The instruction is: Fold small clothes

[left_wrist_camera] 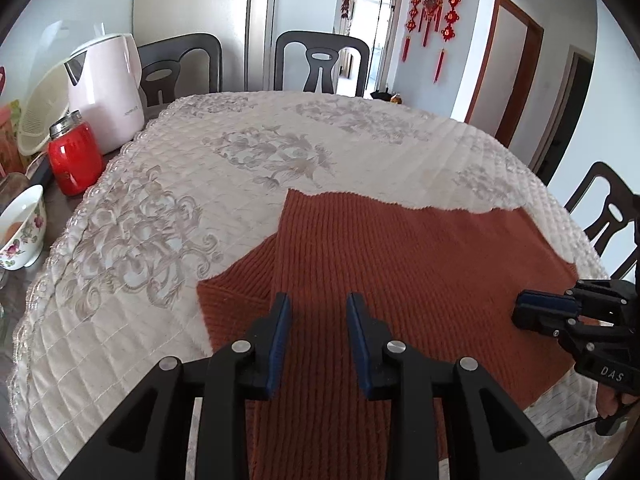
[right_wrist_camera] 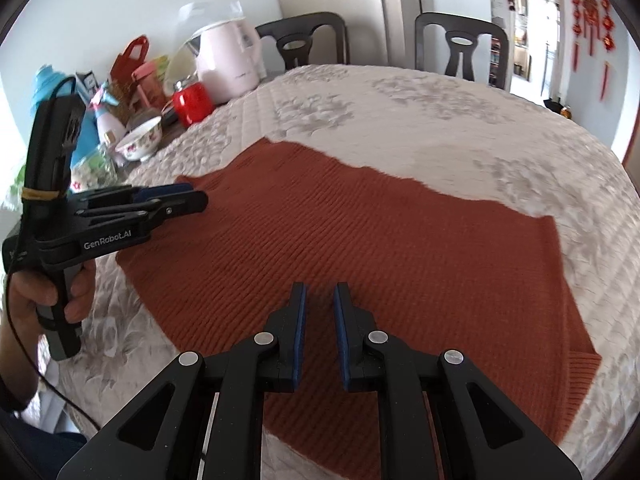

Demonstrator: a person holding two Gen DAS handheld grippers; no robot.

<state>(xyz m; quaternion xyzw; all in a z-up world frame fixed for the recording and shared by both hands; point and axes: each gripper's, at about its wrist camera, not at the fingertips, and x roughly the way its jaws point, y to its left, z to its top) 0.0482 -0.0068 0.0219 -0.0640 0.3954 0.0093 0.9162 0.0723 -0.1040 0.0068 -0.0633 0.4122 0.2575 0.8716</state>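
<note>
Pale quilted cloth with grey floral embroidery covers the surface (left_wrist_camera: pixel 280 148), and dark chairs (left_wrist_camera: pixel 322 62) stand along its far edge before white walls hung with red knot ornaments (left_wrist_camera: pixel 434 12). A rust-red ribbed knit garment (left_wrist_camera: pixel 400 264) lies flat on the near half of the surface, one part folded over along its left side, its front hem reaching the near edge. The left tongs (left_wrist_camera: pixel 318 304) hover just over the garment's near left part, fingers parted and grasping nothing. The right tongs (right_wrist_camera: pixel 320 292) hover over the garment's near middle, fingers likewise apart with a narrower gap and nothing between them. At the far left corner stand a pink kettle (left_wrist_camera: pixel 106 88), a red jar (left_wrist_camera: pixel 74 160) and a flowered bowl (left_wrist_camera: pixel 24 228).
</note>
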